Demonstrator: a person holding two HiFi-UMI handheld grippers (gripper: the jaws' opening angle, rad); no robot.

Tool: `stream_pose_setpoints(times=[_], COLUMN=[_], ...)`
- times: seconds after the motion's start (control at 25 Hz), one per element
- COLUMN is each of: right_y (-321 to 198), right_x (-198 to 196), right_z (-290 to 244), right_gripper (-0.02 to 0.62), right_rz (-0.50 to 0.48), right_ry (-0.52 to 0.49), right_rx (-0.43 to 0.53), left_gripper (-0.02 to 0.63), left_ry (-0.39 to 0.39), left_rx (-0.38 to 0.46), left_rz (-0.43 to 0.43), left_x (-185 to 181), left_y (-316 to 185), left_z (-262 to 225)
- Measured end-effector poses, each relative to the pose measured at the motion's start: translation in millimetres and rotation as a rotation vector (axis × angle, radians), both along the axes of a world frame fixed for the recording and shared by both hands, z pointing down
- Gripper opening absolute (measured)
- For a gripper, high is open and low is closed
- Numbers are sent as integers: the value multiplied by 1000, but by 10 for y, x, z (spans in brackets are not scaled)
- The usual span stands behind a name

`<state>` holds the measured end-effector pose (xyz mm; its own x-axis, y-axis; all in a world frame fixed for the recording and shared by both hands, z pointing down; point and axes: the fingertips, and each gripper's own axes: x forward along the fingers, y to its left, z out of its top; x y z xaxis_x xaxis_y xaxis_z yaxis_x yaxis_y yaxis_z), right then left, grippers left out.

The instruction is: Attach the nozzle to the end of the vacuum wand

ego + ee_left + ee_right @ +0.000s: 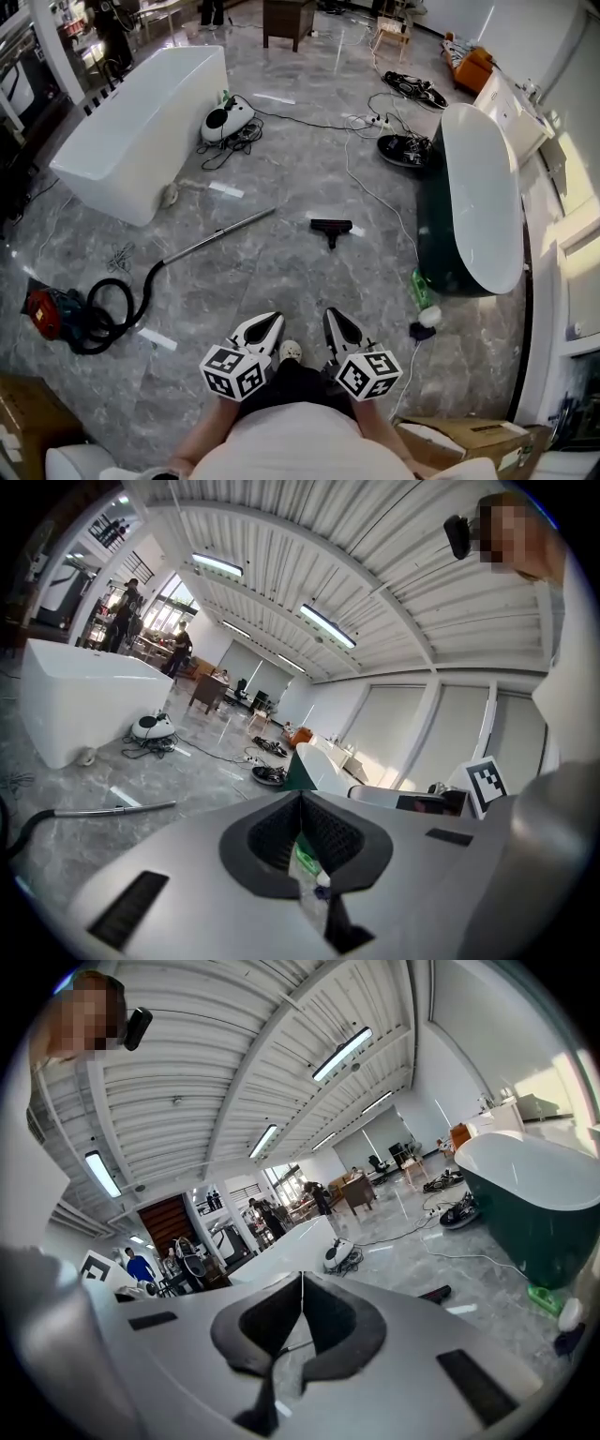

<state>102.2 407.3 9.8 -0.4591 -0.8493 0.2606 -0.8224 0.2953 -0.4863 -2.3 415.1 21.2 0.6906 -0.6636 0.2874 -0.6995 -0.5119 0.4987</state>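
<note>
Holding left gripper point(270, 323) and right gripper point(335, 319) low at bottom centre, jaws of both pressed together on nothing, probably shut for carrying, no grasp begun | Lying mid-frame on the floor point(281, 281), well ahead of the jaws: nozzle point(331, 228) | Resting apart to its left: wand point(218, 236), unattached.

The floor point(281, 281) is grey veined stone, polished and glossy, mirroring the lights. The vacuum wand point(225, 232) is bright bare metal. Its hose point(117, 300) and the nozzle point(331, 228) look like matt black plastic. The far-left bathtub point(141, 131) is smooth, glossy white. The near-right box point(459, 436) is plain brown cardboard. The left gripper point(272, 323) and right gripper point(333, 321) have smooth pale plastic shells and ribbed matt black pads point(272, 841).
</note>
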Motion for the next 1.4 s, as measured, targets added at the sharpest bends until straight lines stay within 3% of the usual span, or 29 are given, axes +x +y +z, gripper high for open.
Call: stream_pose_setpoints(times=[0.24,0.56,0.76,1.0,1.4], right_y=[-465,-807,-997,-1329,-2242], right_x=[128,117,165,232,159], right_z=[39,-27,-94,-131,-151], right_gripper=[14,14,14,14,14], right_rz=[-32,-16,30,80,114], right_ry=[3,10,12,57,89], right_rx=[17,37,48,84,88], left_gripper=[10,11,11,11,10], left_ry=[-15,-44,-48,-145,-132], left_rx=[14,23,57,149,156], left_rz=[-71,-122,-101,-40,-7], left_x=[41,-37,-9,52,-81], left_y=[-426,-634,-789,-1179,-2264], left_z=[53,22,-37,-77,-95])
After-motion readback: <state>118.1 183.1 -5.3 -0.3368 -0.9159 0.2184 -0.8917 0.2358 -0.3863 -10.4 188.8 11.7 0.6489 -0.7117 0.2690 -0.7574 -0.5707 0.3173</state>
